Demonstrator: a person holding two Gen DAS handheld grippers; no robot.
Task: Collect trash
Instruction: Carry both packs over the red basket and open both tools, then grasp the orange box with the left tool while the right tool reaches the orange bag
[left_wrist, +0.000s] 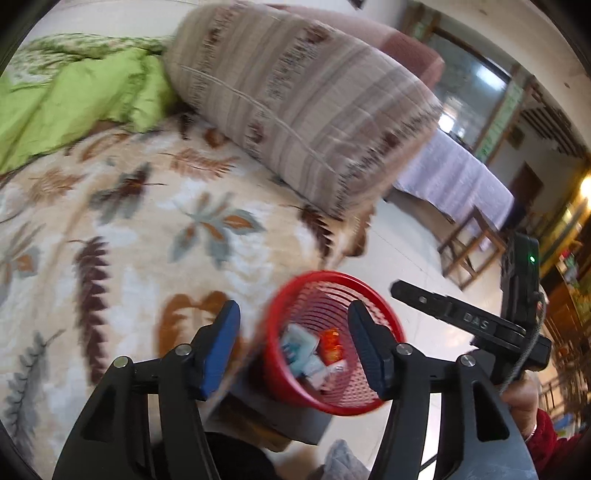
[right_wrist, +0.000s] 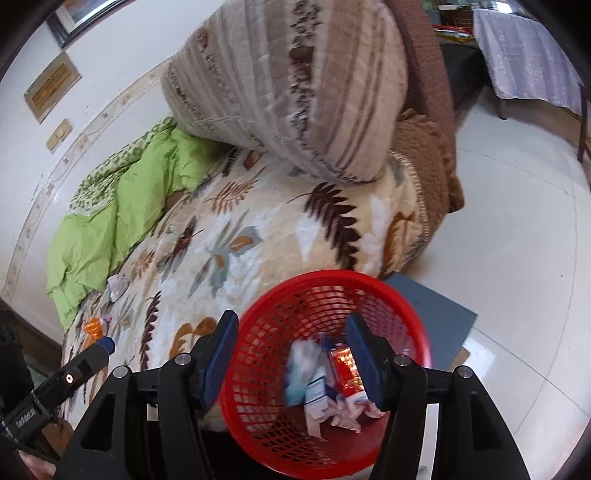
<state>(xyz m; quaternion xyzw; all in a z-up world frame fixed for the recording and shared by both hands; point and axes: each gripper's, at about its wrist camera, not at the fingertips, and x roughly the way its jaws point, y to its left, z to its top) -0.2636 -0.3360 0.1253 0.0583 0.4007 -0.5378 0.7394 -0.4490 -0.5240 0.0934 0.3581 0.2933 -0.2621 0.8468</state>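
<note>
Both grippers hang over the red basket (right_wrist: 325, 373), which stands on a grey box (right_wrist: 439, 314) on the floor just beside the bed (right_wrist: 236, 236). The left gripper (left_wrist: 293, 349) has its jaws apart and nothing between them; the right gripper (right_wrist: 291, 356) is likewise parted and empty. Wrappers (right_wrist: 328, 380) already lie in the basket. More trash is left on the bed: an orange scrap (right_wrist: 92, 326) and what looks like a crumpled tissue (right_wrist: 118, 284), though both are small and hard to read. The basket is light and perched on the box, so a finger catching its rim on the way back could tip it and spill the wrappers. The soft blanket may also get pinched along with a thin scrap.
</note>
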